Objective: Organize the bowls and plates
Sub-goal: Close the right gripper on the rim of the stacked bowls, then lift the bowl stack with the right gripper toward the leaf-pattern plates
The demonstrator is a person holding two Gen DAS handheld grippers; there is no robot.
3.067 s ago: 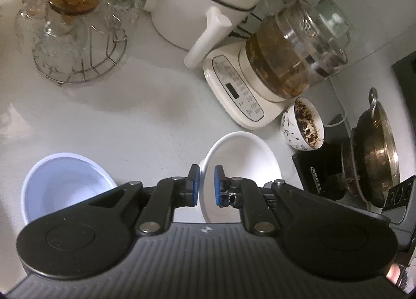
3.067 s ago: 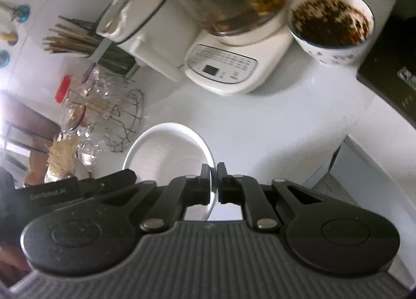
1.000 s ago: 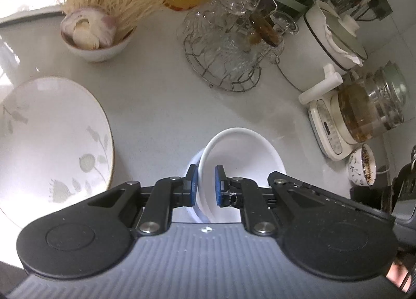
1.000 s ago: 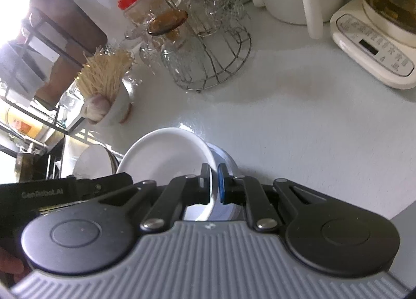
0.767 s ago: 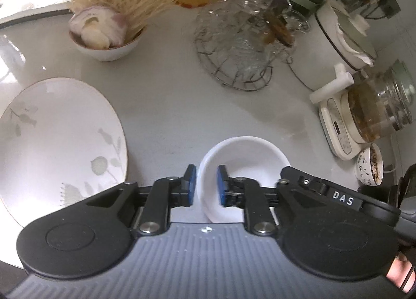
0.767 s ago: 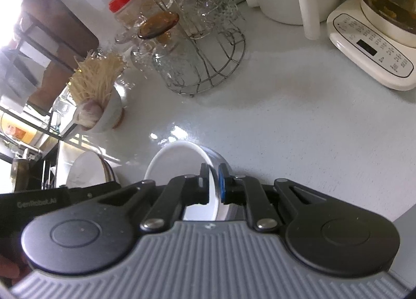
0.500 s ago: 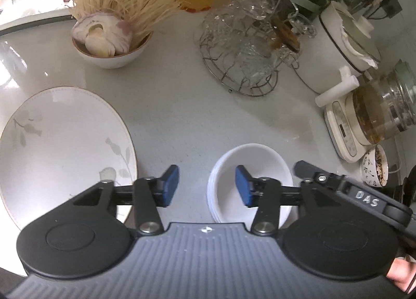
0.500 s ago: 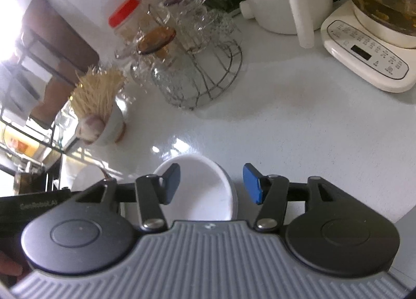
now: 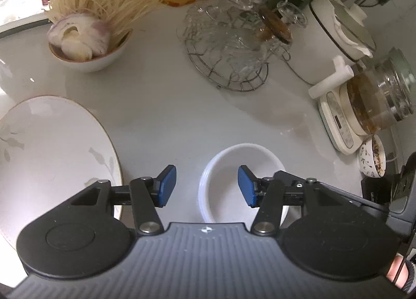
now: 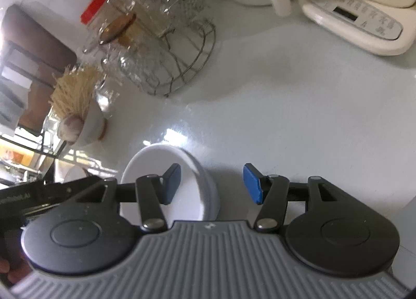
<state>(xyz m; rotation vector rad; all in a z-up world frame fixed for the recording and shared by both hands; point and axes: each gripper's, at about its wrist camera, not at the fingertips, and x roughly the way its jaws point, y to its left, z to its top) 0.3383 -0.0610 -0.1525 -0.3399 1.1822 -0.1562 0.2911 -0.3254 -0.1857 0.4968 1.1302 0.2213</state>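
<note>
Left wrist: left gripper (image 9: 206, 186) jaws just sprung apart, holding nothing, white bowl stack (image 9: 241, 182) low centre-right on the counter (image 9: 161, 117), floral plate (image 9: 52, 153) at left edge | Right wrist: right gripper (image 10: 212, 183) jaws likewise just parted, empty, bowl stack (image 10: 166, 169) lower left of centre, its near rim between the pads

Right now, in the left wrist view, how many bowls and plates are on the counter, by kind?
Bowls: 3, namely stacked white bowl, garlic bowl, patterned bowl.
Plates: 1, the floral plate.
Total: 4; nested bowls beneath cannot be counted.
</note>
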